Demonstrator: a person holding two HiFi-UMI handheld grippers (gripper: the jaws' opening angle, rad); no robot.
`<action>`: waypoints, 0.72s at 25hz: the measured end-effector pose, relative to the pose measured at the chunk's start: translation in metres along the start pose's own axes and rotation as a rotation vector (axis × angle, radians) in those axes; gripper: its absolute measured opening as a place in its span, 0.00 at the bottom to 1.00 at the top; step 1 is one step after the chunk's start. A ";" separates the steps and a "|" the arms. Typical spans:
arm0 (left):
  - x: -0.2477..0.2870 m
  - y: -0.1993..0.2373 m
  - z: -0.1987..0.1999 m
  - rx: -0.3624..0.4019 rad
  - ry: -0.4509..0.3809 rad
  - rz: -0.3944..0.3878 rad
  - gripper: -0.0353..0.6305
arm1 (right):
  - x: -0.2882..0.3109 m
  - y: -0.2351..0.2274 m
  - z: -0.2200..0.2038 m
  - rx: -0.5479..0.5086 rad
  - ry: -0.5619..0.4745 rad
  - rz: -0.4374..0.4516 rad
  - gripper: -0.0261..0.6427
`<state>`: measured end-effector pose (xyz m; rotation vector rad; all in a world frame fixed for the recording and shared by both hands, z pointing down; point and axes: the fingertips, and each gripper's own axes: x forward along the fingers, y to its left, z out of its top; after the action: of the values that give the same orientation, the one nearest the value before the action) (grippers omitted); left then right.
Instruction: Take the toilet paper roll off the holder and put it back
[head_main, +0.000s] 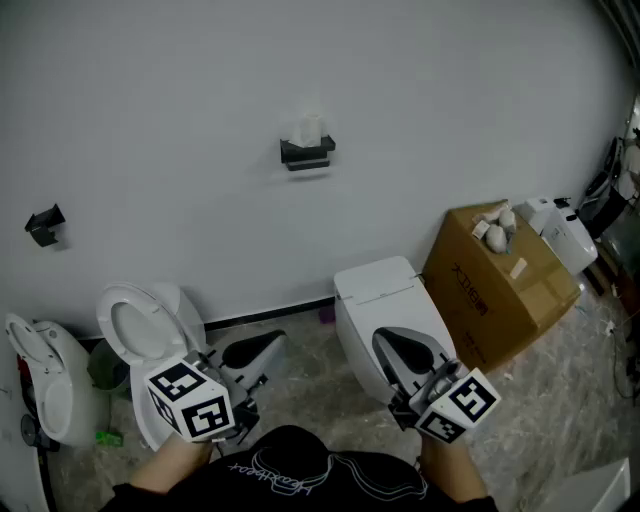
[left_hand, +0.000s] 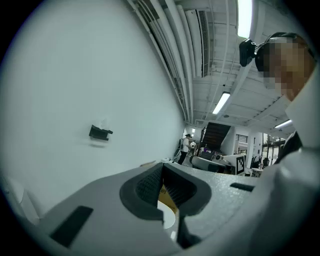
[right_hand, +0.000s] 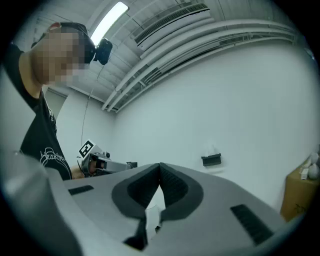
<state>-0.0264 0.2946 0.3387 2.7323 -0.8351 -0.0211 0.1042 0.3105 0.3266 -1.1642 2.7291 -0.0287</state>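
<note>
Left gripper (head_main: 263, 351) and right gripper (head_main: 404, 352), jaws together, empty; toilet paper roll (head_main: 311, 129) on holder (head_main: 307, 153).

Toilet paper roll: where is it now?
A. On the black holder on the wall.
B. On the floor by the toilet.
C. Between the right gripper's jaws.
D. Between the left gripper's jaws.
A: the toilet paper roll sits on the holder on the wall; the left gripper and right gripper are shut and empty.
</note>
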 end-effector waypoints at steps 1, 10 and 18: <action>0.002 -0.003 -0.003 -0.003 0.002 -0.002 0.06 | -0.004 -0.001 -0.002 0.003 0.008 0.000 0.05; 0.032 -0.010 -0.007 -0.020 0.021 -0.031 0.06 | -0.020 -0.019 -0.003 0.014 0.016 -0.041 0.07; 0.043 -0.012 -0.004 0.004 0.034 -0.071 0.06 | -0.010 -0.027 -0.001 -0.037 0.045 -0.057 0.48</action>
<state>0.0166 0.2821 0.3425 2.7565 -0.7294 0.0126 0.1299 0.2987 0.3314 -1.2667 2.7452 -0.0118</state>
